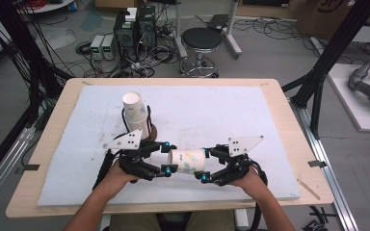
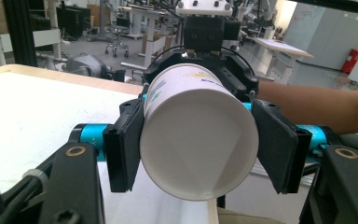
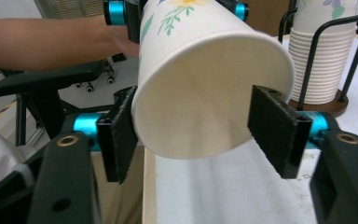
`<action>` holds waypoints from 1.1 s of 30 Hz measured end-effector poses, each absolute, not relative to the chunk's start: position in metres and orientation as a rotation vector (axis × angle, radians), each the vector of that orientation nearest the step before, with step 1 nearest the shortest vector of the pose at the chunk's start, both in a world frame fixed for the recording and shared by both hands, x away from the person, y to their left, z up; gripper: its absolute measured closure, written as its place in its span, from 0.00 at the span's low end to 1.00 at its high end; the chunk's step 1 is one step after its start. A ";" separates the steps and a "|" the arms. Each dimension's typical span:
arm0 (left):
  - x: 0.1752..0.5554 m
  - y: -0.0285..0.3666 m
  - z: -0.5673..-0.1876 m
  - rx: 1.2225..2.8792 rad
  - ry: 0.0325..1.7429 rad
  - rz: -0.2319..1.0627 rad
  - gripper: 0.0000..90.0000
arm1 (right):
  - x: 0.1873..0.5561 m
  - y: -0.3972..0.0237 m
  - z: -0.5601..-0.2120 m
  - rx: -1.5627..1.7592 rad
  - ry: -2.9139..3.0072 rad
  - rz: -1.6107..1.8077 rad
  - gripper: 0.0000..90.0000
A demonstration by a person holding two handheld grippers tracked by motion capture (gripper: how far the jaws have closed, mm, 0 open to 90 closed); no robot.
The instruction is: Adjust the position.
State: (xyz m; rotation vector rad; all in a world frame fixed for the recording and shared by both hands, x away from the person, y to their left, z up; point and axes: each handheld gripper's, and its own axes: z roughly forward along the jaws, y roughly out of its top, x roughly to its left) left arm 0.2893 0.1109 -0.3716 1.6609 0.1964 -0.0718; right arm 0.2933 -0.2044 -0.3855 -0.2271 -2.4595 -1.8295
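A floral paper cup lies on its side in the air just above the table's front middle, held between both grippers. My left gripper is shut on its left end; in the left gripper view both black pads press the cup. My right gripper grips the other end. In the right gripper view the cup's open mouth faces the camera and the pads sit against its rim. A stack of matching cups stands in a black wire holder behind the left gripper.
A white foam mat covers the wooden table. The cup stack stands close beyond the held cup. A stool, computer boxes and cables lie on the floor past the far edge.
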 end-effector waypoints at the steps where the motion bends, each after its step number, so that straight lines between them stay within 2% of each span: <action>1: 0.289 0.111 -0.372 1.661 0.196 -0.072 0.42 | 0.293 -0.204 -0.386 -0.216 -2.459 -1.828 0.42; 13: 0.290 0.113 -0.371 1.654 0.204 -0.061 0.42 | 0.294 -0.209 -0.384 -0.271 -2.466 -1.841 0.34; 17: 0.290 0.114 -0.371 1.646 0.204 -0.064 0.42 | 0.294 -0.209 -0.384 -0.324 -2.491 -1.828 0.22; 21: 0.290 0.112 -0.371 1.642 0.195 -0.083 0.42 | 0.294 -0.206 -0.385 -0.332 -2.480 -1.823 0.20; 23: 0.289 0.111 -0.371 1.647 0.191 -0.085 0.42 | 0.294 -0.202 -0.385 -0.315 -2.489 -1.805 0.21; 24: 0.289 0.110 -0.372 1.649 0.185 -0.086 0.42 | 0.293 -0.201 -0.385 -0.297 -2.488 -1.802 0.27; 33: 0.289 0.109 -0.373 1.656 0.204 -0.096 0.41 | 0.294 -0.206 -0.384 -0.239 -2.487 -1.829 0.38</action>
